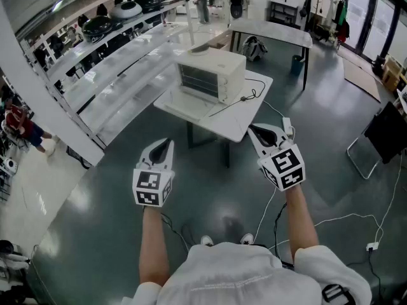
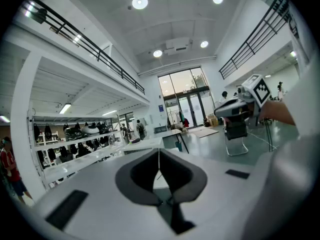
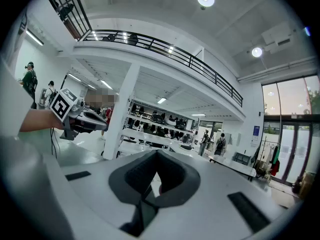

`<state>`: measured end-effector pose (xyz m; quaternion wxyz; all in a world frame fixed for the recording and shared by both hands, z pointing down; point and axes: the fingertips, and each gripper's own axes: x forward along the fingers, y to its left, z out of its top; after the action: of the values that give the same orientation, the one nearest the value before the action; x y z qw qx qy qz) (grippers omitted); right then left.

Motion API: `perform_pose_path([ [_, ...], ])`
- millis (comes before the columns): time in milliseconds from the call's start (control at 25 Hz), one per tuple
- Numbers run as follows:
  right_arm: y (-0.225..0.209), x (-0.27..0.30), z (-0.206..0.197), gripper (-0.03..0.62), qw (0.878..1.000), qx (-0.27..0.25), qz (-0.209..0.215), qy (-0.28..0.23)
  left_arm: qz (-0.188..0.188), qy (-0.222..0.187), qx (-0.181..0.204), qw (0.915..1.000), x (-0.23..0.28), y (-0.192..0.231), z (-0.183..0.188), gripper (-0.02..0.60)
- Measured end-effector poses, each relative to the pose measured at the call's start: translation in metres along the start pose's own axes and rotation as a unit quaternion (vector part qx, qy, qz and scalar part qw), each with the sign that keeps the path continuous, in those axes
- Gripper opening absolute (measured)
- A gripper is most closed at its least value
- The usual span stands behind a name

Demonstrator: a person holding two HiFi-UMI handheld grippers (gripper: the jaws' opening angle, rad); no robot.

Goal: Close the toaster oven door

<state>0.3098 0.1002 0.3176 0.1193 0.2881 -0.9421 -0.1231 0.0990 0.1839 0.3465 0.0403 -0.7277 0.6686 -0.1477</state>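
A cream toaster oven (image 1: 212, 74) stands on a small white table (image 1: 243, 121) ahead of me. Its front faces left and shows wire racks, and its door (image 1: 182, 100) seems to lie folded down flat. Both grippers hang in the air over the floor, short of the table. My left gripper (image 1: 165, 145) is shut and holds nothing; its closed tips (image 2: 159, 160) point over the room. My right gripper (image 1: 255, 130) is also shut and empty (image 3: 157, 156), close to the table's near corner. Each gripper view shows the other gripper: the right gripper (image 2: 244, 102) and the left gripper (image 3: 80, 118).
A black cord (image 1: 247, 96) runs across the table from the oven. A power strip (image 1: 287, 127) and white cables lie on the floor to the right. Long white shelves (image 1: 121, 68) with helmets line the left side. A folding chair (image 1: 378, 142) stands at right, a second table (image 1: 272, 32) behind.
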Motion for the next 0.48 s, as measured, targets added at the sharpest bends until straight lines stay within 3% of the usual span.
perform_pose_path([
  [480,0.018,0.018,-0.002,0.015,0.999,0.029,0.032,-0.006,-0.009,0.017,-0.015,0.9997,0.002,0.011,-0.018,0.018],
])
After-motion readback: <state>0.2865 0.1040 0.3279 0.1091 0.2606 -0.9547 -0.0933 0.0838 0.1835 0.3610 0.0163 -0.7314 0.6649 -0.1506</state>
